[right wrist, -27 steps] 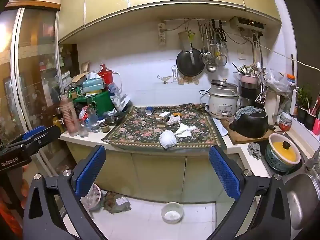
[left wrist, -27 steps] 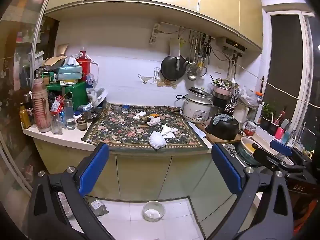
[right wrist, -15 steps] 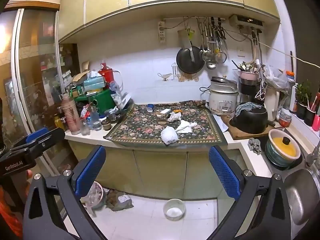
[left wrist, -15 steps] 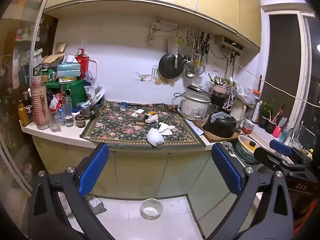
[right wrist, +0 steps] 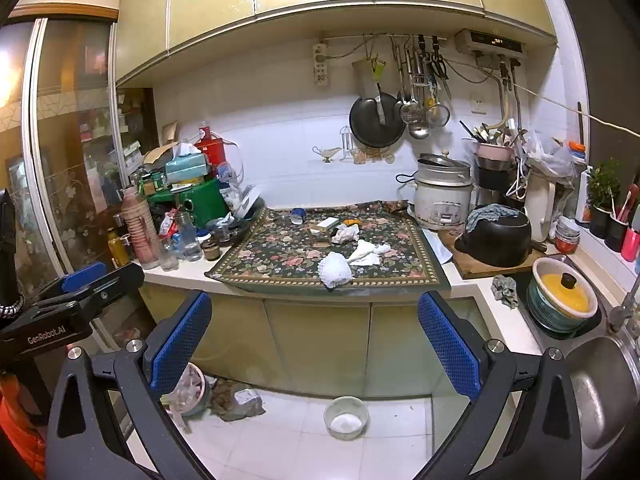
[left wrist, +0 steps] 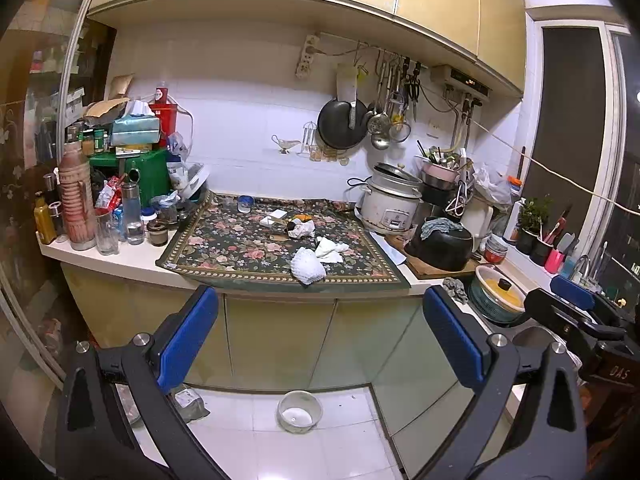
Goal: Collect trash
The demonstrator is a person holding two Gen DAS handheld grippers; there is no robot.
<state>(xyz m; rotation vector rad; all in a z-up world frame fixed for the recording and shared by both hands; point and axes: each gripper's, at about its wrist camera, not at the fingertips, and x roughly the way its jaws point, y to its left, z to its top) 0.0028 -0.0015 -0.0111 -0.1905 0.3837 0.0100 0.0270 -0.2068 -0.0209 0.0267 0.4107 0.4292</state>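
Crumpled white trash lies on a floral mat point(left wrist: 240, 252) on the counter: a netted white wad point(left wrist: 307, 267) point(right wrist: 334, 270) at the front edge, a flat tissue point(left wrist: 330, 248) point(right wrist: 368, 253) behind it, a smaller crumpled wad point(left wrist: 301, 230) point(right wrist: 347, 234) further back beside a small white box point(left wrist: 273, 220) point(right wrist: 325, 225). My left gripper point(left wrist: 318, 344) and right gripper point(right wrist: 314, 346) are both open and empty, held well back from the counter at cabinet height.
A rice cooker point(left wrist: 390, 208), black pot point(left wrist: 440, 246) and sink point(right wrist: 600, 372) stand to the right. Bottles and jars point(left wrist: 100, 216) crowd the left. A small bowl point(right wrist: 346, 416) and a bin with trash point(right wrist: 188, 392) sit on the floor.
Both grippers have drifted slightly back and up from the counter, so the mat and trash sit a little lower in view. Both stay open.
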